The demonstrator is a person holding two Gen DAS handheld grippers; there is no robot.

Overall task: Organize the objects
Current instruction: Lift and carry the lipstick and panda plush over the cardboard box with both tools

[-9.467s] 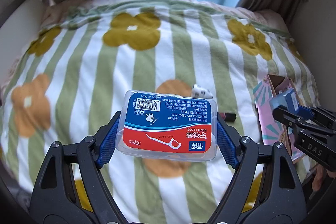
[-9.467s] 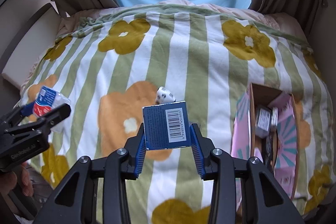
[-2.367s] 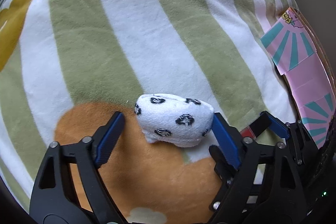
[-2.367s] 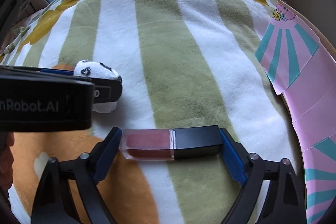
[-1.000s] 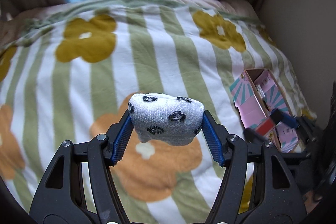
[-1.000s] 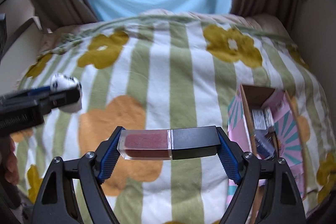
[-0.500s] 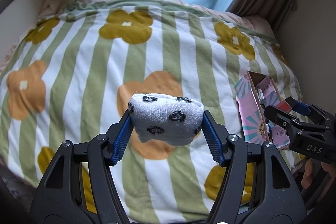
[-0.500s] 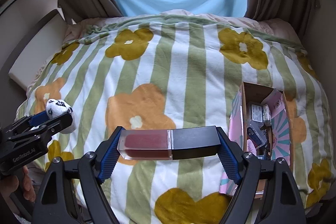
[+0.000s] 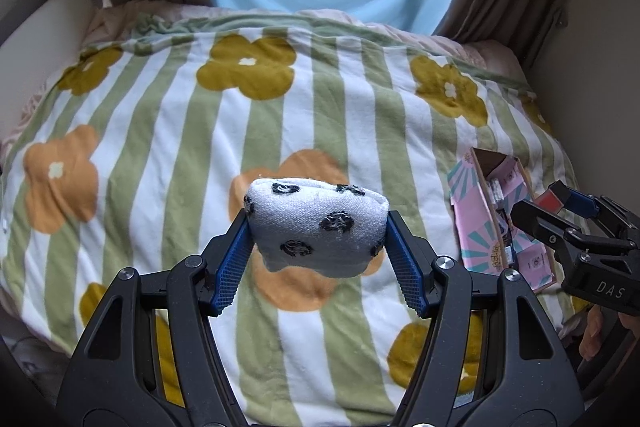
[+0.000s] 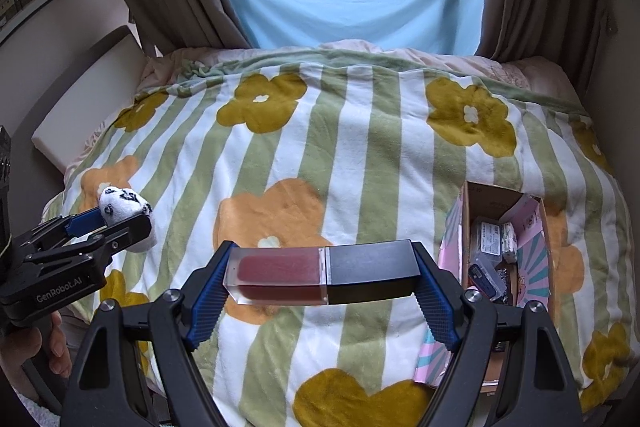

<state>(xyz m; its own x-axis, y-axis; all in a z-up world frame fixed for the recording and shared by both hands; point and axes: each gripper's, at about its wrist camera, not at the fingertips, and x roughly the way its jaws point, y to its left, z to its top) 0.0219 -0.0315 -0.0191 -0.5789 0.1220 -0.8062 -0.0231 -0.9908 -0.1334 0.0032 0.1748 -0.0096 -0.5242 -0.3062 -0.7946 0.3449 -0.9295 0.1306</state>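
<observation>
I count one soft white cloth bundle with black spots (image 9: 318, 229), pinched between the blue pads of my left gripper (image 9: 319, 247) and raised clear of the green-striped blanket with yellow and orange flowers (image 9: 280, 115). One rectangular lip-gloss tube, red liquid with a black cap (image 10: 322, 271), lies crosswise in my right gripper (image 10: 322, 279), clamped end to end. One open cardboard box with pink and teal printed flaps (image 10: 532, 223) sits on the blanket to the right of both pairs of fingers, holding several small packets I cannot count. Nothing lies between the fingers and the box.
</observation>
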